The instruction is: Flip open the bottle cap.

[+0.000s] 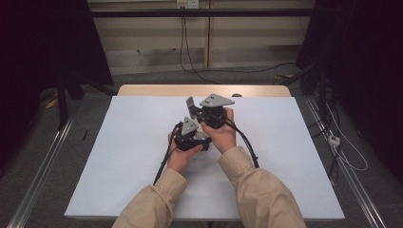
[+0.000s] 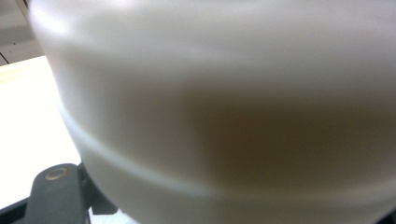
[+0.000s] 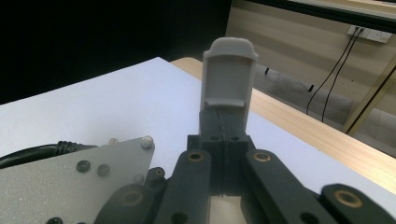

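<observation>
Over the middle of the white sheet (image 1: 119,156), a person's two hands hold the grippers close together. My right gripper (image 1: 191,106) is the farther one and points up and to the left. In the right gripper view, my right gripper (image 3: 229,79) has its grey fingertips pressed flat together with nothing between them. My left gripper (image 1: 192,137) sits just in front of it, its nose against the right hand (image 1: 223,135). Its grey plate (image 3: 70,182) shows low in the right gripper view. A blurred pale surface (image 2: 233,102) lies right against the left gripper's camera and hides its fingertips; a black linkage piece (image 2: 53,196) shows below.
The table's wooden far edge (image 1: 157,90) shows beyond the sheet. Metal rails (image 1: 43,175) run along both sides of the table. Cables (image 1: 190,61) lie on the floor behind, and dark curtains hang to the left and right.
</observation>
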`<action>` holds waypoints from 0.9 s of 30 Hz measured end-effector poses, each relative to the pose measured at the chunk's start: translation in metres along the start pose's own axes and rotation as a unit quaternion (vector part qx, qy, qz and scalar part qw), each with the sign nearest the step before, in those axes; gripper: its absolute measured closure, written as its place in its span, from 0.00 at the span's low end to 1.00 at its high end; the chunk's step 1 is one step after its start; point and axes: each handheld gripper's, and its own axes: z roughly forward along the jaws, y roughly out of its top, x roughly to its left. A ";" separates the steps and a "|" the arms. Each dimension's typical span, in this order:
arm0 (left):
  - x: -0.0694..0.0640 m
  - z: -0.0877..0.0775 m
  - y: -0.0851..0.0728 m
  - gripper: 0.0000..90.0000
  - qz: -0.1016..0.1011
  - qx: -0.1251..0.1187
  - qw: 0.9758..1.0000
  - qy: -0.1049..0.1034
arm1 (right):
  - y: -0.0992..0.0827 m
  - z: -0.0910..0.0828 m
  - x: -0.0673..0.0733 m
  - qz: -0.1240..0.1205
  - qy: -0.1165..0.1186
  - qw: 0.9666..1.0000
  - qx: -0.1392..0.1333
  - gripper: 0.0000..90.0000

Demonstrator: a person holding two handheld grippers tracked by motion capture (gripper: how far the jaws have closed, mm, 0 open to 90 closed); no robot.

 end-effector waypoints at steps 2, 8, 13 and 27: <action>0.000 0.000 0.000 0.21 0.000 0.000 1.000 0.000 | 0.000 0.000 0.000 -0.001 0.000 1.000 0.000 1.00; 0.000 0.000 0.000 0.21 0.000 0.001 1.000 -0.001 | 0.000 0.001 -0.001 -0.002 0.002 1.000 0.000 1.00; 0.000 0.000 0.000 0.21 0.000 0.000 1.000 0.000 | -0.002 0.003 -0.003 -0.002 0.002 1.000 0.003 1.00; 0.001 0.000 0.000 0.21 0.004 0.002 1.000 -0.001 | -0.003 0.006 -0.006 -0.001 0.003 1.000 0.007 1.00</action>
